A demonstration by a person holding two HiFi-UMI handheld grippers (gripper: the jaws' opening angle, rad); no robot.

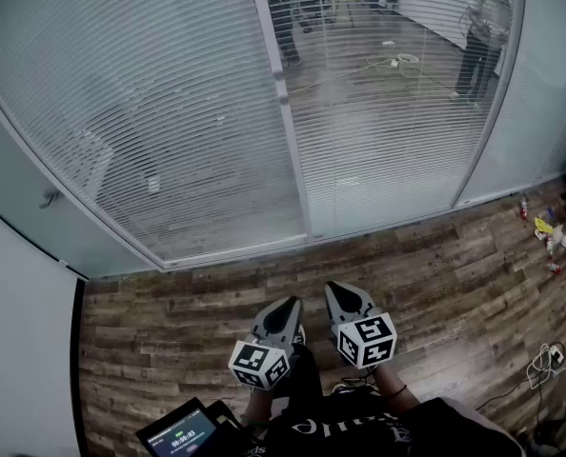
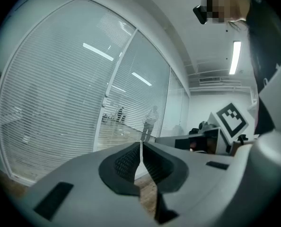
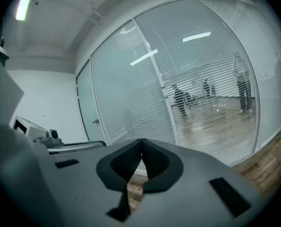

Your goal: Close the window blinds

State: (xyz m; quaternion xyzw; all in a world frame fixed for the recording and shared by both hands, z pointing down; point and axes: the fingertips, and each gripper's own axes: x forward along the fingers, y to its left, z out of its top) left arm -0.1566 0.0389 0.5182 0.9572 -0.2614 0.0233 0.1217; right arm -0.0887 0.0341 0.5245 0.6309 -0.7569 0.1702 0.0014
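Note:
The window blinds hang inside a glass wall split by a white mullion [image 1: 285, 112]. On the left panel [image 1: 150, 112] the slats look nearly flat and white. On the right panel [image 1: 388, 112] the slats stand open, and I see a room with people through them. My left gripper [image 1: 288, 305] and right gripper [image 1: 338, 290] are side by side low over the wooden floor, well short of the glass. Both point toward the wall. In the left gripper view my left gripper [image 2: 141, 148] has its jaws together with nothing between them. The right gripper [image 3: 141, 143] is likewise shut and empty.
A door with a handle [image 1: 50, 198] stands left of the blinds. A small screen device [image 1: 180, 434] is at my lower left. Cables and a plug [image 1: 545, 360] lie on the floor at the right, with small colourful items [image 1: 547, 231] near the wall.

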